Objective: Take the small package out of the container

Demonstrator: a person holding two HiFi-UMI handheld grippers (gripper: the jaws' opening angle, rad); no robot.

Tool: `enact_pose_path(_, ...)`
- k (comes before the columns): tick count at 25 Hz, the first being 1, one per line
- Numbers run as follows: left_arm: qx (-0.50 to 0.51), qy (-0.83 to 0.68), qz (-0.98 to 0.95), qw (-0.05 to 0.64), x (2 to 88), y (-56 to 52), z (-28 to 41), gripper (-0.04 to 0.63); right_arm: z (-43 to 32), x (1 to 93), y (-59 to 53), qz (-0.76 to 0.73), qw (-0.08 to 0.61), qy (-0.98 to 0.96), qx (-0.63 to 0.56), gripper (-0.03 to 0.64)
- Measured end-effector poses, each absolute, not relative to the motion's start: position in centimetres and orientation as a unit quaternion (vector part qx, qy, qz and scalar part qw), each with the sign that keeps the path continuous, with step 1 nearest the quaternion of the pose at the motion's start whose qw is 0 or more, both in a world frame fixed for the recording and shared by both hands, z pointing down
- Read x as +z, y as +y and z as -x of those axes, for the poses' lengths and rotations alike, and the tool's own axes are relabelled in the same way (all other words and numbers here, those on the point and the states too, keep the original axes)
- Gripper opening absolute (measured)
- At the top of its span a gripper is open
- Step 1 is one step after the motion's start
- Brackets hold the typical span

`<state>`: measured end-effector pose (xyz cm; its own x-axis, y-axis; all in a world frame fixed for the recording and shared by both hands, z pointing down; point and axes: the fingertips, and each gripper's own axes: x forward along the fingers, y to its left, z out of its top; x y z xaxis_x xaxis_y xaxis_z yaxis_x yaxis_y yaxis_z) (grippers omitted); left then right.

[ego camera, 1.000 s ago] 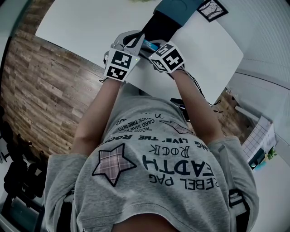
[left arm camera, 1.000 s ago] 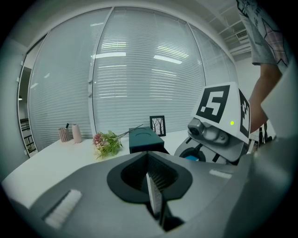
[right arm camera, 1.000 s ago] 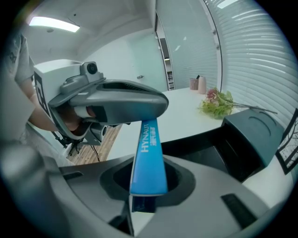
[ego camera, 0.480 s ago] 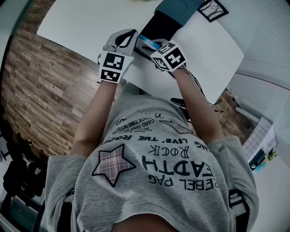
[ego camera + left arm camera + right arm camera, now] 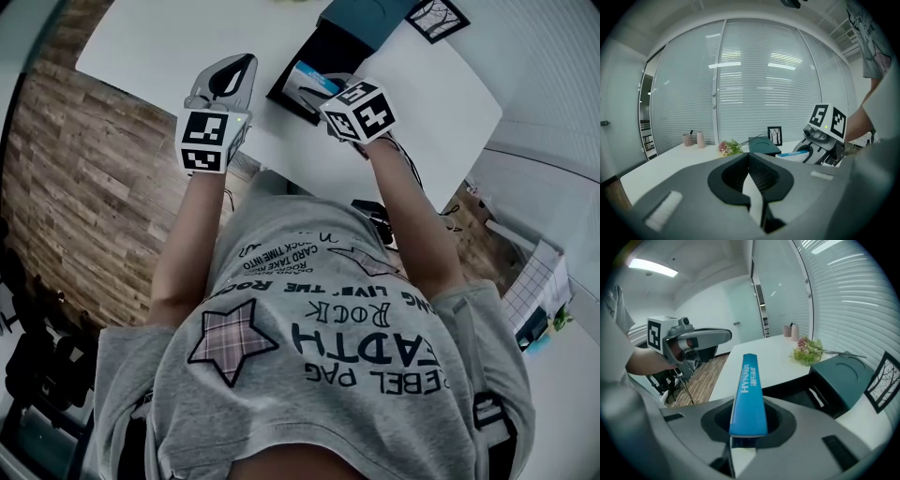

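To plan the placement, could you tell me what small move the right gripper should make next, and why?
Probably carry the blue package sideways over the white table and lower it. The right gripper is clamped on it, seemingly clear of the dark container; the left gripper is shut and empty.

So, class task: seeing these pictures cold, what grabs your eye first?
A bright blue small package printed HYNAUT, clamped in the right gripper over the white table. Just beyond it sits the open dark container, and the left gripper, shut and empty, hangs off to the left.
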<state>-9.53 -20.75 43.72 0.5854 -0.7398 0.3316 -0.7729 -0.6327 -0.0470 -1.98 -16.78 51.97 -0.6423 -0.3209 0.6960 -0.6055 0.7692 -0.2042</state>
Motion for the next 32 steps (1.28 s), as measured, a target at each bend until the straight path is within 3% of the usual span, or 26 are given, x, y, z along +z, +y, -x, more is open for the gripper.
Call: enact_pose_path(32, 0.098, -0.423, -0.901, 0.01, 35.6, -18.9, 8.9, 0.01, -0.2, 35.1, -15.2, -0.324, 0.219, -0.913, 0.117, 0.087)
